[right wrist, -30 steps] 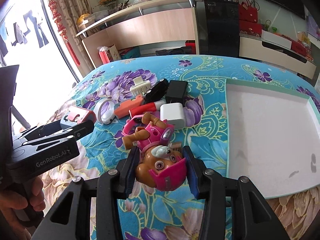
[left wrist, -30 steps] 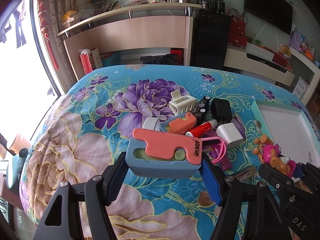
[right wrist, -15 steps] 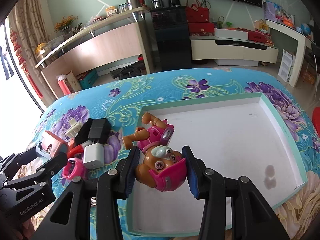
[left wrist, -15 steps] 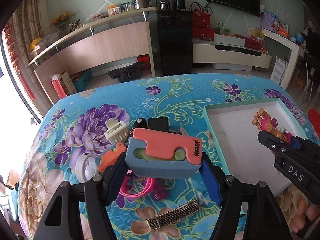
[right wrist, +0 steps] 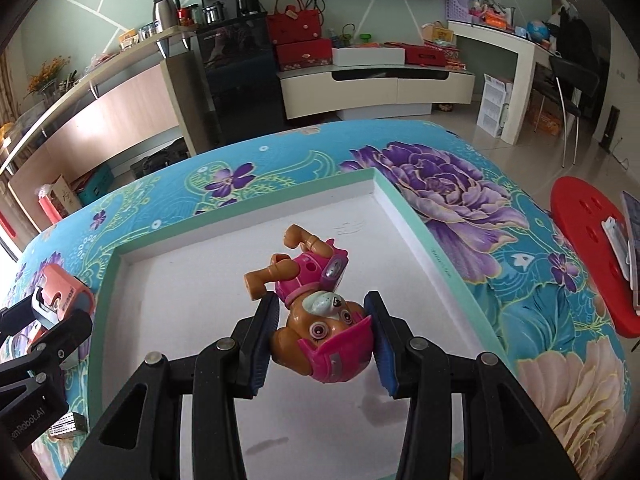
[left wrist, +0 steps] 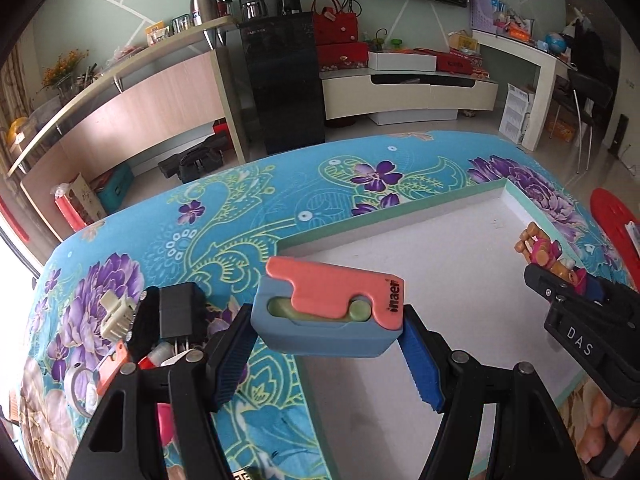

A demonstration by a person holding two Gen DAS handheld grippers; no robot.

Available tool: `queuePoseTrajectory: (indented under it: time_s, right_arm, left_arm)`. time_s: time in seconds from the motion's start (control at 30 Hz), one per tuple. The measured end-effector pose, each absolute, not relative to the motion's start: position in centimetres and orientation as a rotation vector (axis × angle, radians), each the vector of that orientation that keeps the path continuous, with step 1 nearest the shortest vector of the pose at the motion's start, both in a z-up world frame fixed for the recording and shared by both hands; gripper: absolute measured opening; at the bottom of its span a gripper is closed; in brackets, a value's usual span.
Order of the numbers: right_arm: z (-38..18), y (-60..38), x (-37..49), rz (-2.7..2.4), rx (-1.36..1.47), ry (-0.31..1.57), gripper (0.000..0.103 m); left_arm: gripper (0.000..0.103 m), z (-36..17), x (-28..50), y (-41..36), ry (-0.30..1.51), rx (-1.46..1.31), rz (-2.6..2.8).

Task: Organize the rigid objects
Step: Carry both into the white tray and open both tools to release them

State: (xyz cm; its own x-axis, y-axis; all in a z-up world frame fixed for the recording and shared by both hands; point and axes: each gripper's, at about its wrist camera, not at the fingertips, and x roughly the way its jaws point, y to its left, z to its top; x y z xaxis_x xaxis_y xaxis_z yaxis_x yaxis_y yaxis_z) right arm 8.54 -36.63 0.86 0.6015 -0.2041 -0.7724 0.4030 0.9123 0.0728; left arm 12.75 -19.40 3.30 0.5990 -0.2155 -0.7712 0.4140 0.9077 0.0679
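My left gripper [left wrist: 328, 356] is shut on a blue and salmon plastic case [left wrist: 328, 312] and holds it above the near left edge of a white tray with a mint rim [left wrist: 384, 216]. My right gripper [right wrist: 322, 344] is shut on a pink and brown toy dog [right wrist: 316, 300], held upside down over the middle of the tray [right wrist: 404, 208]. The right gripper and toy dog [left wrist: 548, 252] also show at the right of the left wrist view. The left gripper and its case [right wrist: 60, 292] show at the left edge of the right wrist view.
A pile of small items lies left of the tray on the floral cloth: a black adapter [left wrist: 178, 308], a cream clip [left wrist: 118, 312], an orange piece [left wrist: 112, 364]. A red stool [right wrist: 592, 256] stands right of the table. The table edge curves away behind the tray.
Both grippers have swung right with their loads, from over the pile to over the tray. The tray now fills more of both views.
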Motion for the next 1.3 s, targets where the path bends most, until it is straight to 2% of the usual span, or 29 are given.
queuePoseTrajectory:
  time_s: [0.53, 0.87, 0.93, 1.0, 1.03, 1.23, 1.3]
  right_arm:
    - [-1.2, -38.5, 8.3, -0.401, 0.256, 0.902, 0.045]
    - [-1.4, -38.3, 8.4, -0.387, 0.247, 0.921, 0.046]
    - [-1.3, -38.2, 8.4, -0.388, 0.239, 0.925, 0.047]
    - [-1.1, -38.1, 8.3, -0.387, 0.23, 0.924, 0.054]
    - [-1.0, -38.1, 8.3, -0.383, 0.233, 0.927, 0.061]
    - [0.0, -37.3, 8.1, -0.353, 0.215, 0.916, 0.062]
    - [0.3, -37.0, 8.0, -0.345, 0.205, 0.91, 0.063]
  left_arm:
    - [0.073, -0.4, 14.3, -22.9, 0.937, 0.268, -0.369]
    - [0.074, 0.4, 14.4, -22.4, 0.937, 0.257, -0.362]
    - [0.074, 0.6, 14.4, -22.1, 0.941, 0.244, -0.363]
    - [0.074, 0.9, 14.3, -21.8, 0.938, 0.235, -0.363]
    - [0.076, 1.1, 14.3, -21.7, 0.934, 0.231, -0.362]
    - [0.089, 2.4, 14.2, -20.2, 0.903, 0.206, -0.34]
    - [0.1, 2.8, 14.1, -19.5, 0.887, 0.198, -0.325]
